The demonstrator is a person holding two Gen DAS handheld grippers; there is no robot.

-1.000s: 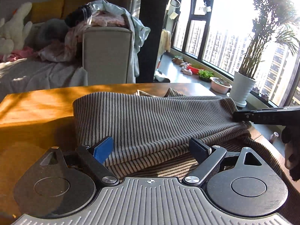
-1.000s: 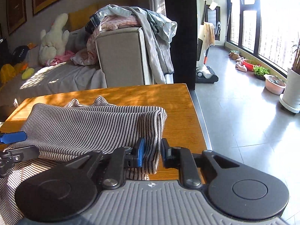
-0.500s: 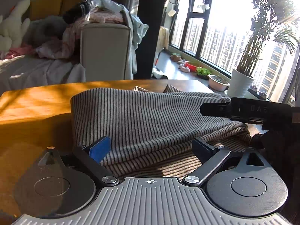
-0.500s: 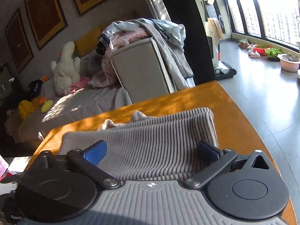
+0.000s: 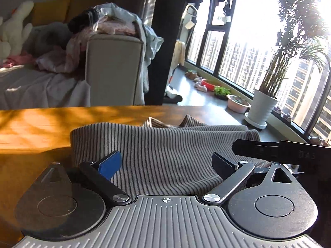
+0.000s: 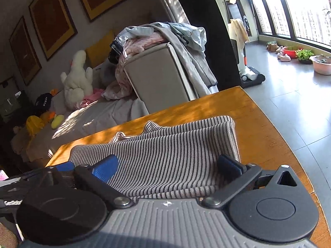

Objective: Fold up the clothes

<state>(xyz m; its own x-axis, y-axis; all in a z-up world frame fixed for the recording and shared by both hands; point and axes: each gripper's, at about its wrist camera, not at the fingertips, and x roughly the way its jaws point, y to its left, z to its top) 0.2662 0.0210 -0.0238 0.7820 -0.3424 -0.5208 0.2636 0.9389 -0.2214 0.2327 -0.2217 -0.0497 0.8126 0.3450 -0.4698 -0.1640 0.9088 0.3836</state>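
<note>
While the striped knit garment (image 5: 165,150) is lying folded over on the wooden surface (image 5: 37,128), filling the lower middle of both views, both tools are standing wide open above its near edge with nothing clamped in either. The left tool (image 5: 167,163) is hovering with its fingers spread to either side of the cloth, and the right tool (image 6: 167,165) is doing the same in its own view, its blue pad (image 6: 105,168) just over the stripes. The knit is looking soft, limp and fairly light, likely to sag and slide over itself, so the doubled edges and corners nearest the tools are probably offering the firmest hold. A small fold of cloth is poking up along the far edge at mid-frame. In the right of the left view, the other tool's dark body is crowding in close, so the two may bump. The sofa arm piled with clothes (image 6: 165,35) in the upper middle and the potted plant (image 5: 262,105) at right are standing well apart.
</note>
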